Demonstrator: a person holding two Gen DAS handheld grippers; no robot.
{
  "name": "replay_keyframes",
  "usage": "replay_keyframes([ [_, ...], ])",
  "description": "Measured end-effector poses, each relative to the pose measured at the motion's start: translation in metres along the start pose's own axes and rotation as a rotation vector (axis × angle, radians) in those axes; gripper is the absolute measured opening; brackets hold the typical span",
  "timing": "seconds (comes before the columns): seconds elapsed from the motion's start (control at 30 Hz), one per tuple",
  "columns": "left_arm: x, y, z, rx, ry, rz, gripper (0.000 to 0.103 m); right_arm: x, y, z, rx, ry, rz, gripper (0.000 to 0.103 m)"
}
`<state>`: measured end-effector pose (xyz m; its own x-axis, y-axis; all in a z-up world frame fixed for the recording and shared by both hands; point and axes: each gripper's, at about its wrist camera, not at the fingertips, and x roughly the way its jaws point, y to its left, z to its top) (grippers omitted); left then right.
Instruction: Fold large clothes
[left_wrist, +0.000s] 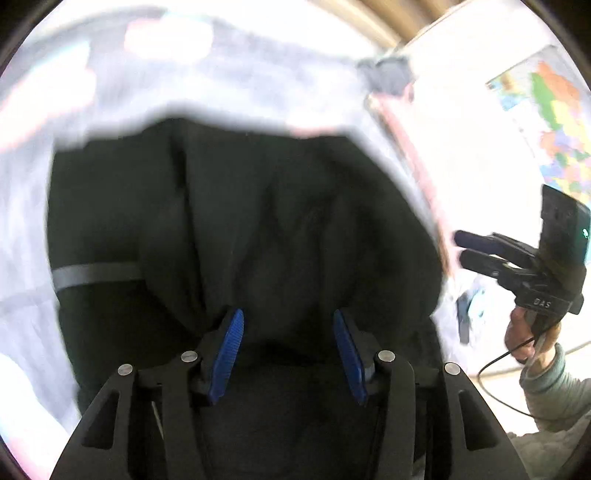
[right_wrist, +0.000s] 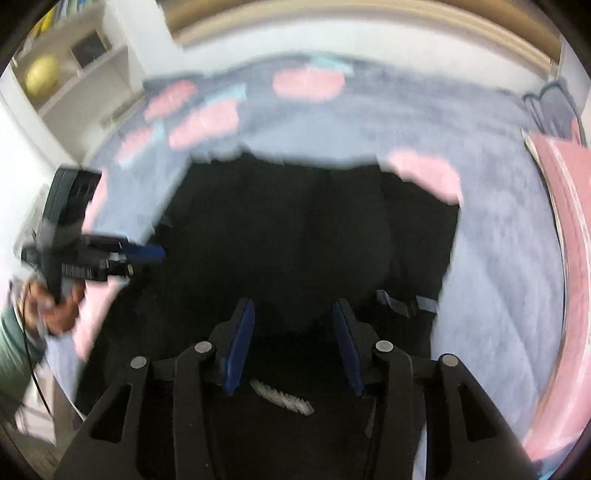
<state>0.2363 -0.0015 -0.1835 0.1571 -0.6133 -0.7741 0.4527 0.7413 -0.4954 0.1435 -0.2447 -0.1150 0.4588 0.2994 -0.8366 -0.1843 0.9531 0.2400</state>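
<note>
Right wrist view: bed (right_wrist: 498, 258) fills most of the frame, covered in a fuzzy lavender blanket (right_wrist: 369, 118) with pink blotches and a few teal bits. Pale wood headboard (right_wrist: 369, 18) runs along the far edge, white wall under it. Pink cloth (right_wrist: 569, 206) lies along the bed's right edge, grey cushion (right_wrist: 550, 107) at the far right corner. White shelves (right_wrist: 85, 66) at the upper left of the room, yellow ball (right_wrist: 40, 74) in one bay.

Black garment (right_wrist: 295, 229) lies spread on the blanket mid-bed, bunched in folds, grey reflective strip (right_wrist: 406, 302) near its right side, white cord (right_wrist: 280, 398) on it close to the camera.

Left wrist view: same garment (left_wrist: 240, 221) below, grey stripe (left_wrist: 92, 275) at its left edge. White wall at right with a coloured map (left_wrist: 554, 122). Background heavily blurred.

Right hand-held gripper (right_wrist: 291, 339): jaws part open, blue pads clear of the cloth, nothing held. Seen side-on in the left wrist view (left_wrist: 461, 247), held by a hand (left_wrist: 524, 332) in a grey-green sleeve.

Left hand-held gripper (left_wrist: 288, 343): jaws part open over the garment, nothing between the pads. In the right wrist view it sits at the garment's left edge (right_wrist: 159, 253).
</note>
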Motion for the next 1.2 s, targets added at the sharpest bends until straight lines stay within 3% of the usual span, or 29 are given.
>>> replay_keyframes([
  [0.03,-0.010,-0.008,0.009,0.015,-0.041,0.003,0.052,0.006,0.007,0.015,0.020,-0.007,0.000,0.068],
  [0.13,-0.015,-0.018,0.029,0.003,-0.117,0.006,0.052,0.037,0.018,0.035,0.047,0.020,-0.057,0.070],
  [0.17,-0.010,-0.015,0.033,-0.011,-0.116,0.011,0.052,0.056,0.019,0.038,0.052,0.051,-0.114,0.070],
  [0.3,0.048,0.028,0.020,-0.151,0.019,0.099,0.052,0.113,0.010,0.010,-0.010,0.190,-0.245,0.070],
  [0.37,0.072,0.050,-0.003,-0.237,0.058,0.044,0.051,0.146,-0.004,-0.023,0.008,0.291,-0.228,0.069],
  [0.4,0.076,0.053,-0.009,-0.247,0.053,0.029,0.051,0.154,-0.010,-0.035,0.024,0.297,-0.211,0.070],
  [0.5,0.085,0.046,-0.020,-0.186,0.030,0.071,0.052,0.154,-0.018,-0.043,0.077,0.237,-0.190,0.071],
  [0.6,0.083,0.041,-0.016,-0.186,0.037,0.100,0.052,0.150,-0.019,-0.036,0.088,0.258,-0.192,0.071],
  [0.67,0.070,0.033,-0.016,-0.160,0.030,0.095,0.052,0.135,-0.017,-0.029,0.076,0.255,-0.174,0.071],
  [0.73,0.051,0.020,-0.022,-0.132,0.021,0.081,0.052,0.106,-0.012,-0.025,0.070,0.197,-0.127,0.071],
  [0.83,0.033,0.003,-0.033,-0.101,0.021,0.015,0.052,0.083,0.003,-0.031,0.020,0.133,-0.110,0.071],
  [0.9,0.040,0.004,-0.040,-0.118,0.066,-0.004,0.052,0.098,0.008,-0.039,-0.011,0.179,-0.136,0.070],
  [1.0,0.078,0.020,-0.049,-0.161,0.131,0.068,0.052,0.147,-0.010,-0.065,0.015,0.300,-0.165,0.070],
  [1.1,0.089,0.024,-0.054,-0.189,0.120,0.077,0.052,0.150,-0.012,-0.069,0.000,0.271,-0.181,0.071],
  [1.2,0.072,0.017,-0.055,-0.203,0.113,0.079,0.052,0.134,-0.013,-0.069,0.025,0.293,-0.167,0.072],
])
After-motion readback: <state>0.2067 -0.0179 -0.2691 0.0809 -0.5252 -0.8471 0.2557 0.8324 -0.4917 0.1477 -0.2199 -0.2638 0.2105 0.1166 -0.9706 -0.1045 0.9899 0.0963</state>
